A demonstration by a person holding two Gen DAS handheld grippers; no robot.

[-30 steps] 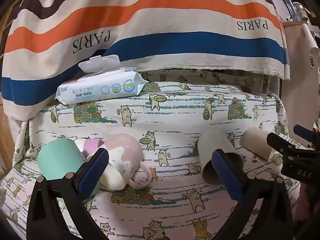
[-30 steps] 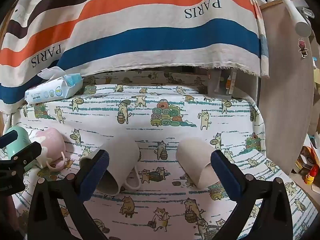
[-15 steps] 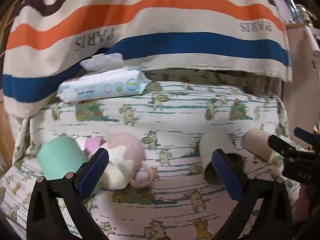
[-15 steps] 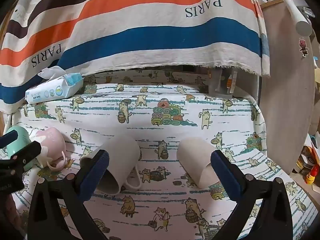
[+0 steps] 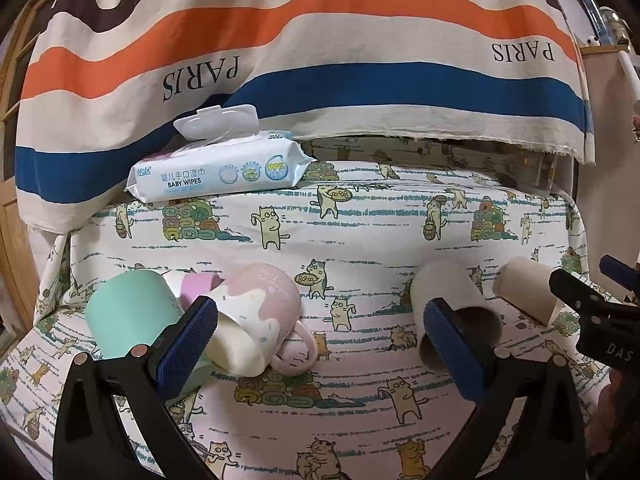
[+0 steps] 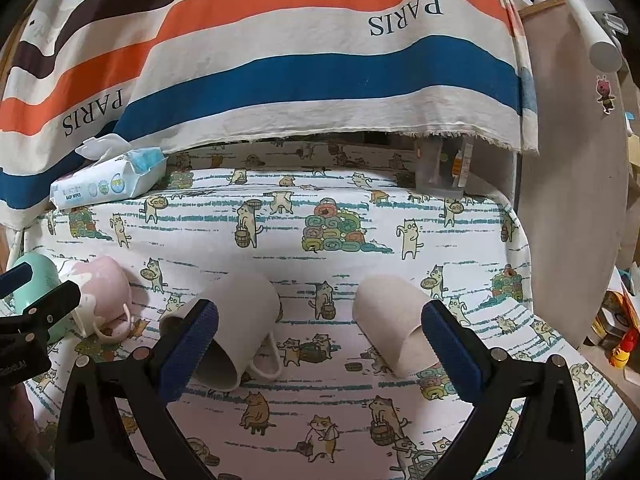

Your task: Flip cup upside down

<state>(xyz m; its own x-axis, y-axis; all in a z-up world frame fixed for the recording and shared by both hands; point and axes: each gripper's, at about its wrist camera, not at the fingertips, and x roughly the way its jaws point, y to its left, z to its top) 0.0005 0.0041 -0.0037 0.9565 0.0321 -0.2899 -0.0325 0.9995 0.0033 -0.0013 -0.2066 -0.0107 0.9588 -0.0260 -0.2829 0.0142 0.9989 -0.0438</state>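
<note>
Several cups lie on their sides on a cat-print cloth. In the left wrist view a mint cup (image 5: 128, 314), a small purple cup (image 5: 198, 286) and a pink-and-cream mug (image 5: 256, 320) cluster at the left; a grey mug (image 5: 456, 320) and a beige cup (image 5: 528, 294) lie to the right. My left gripper (image 5: 320, 344) is open and empty, just in front of the pink mug. In the right wrist view my right gripper (image 6: 320, 344) is open and empty, between the grey mug (image 6: 236, 320) and the beige cup (image 6: 396, 320). The pink mug (image 6: 104, 288) and mint cup (image 6: 34, 284) show at the left.
A pack of baby wipes (image 5: 216, 172) with its lid open lies at the back left. A striped "PARIS" cloth (image 5: 320, 60) hangs behind the surface. A clear box (image 6: 444, 168) stands at the back right, beside a wooden panel (image 6: 576, 200).
My left gripper has shifted slightly, so its view has wobbled. The cups have not moved. Both grippers stay open.
</note>
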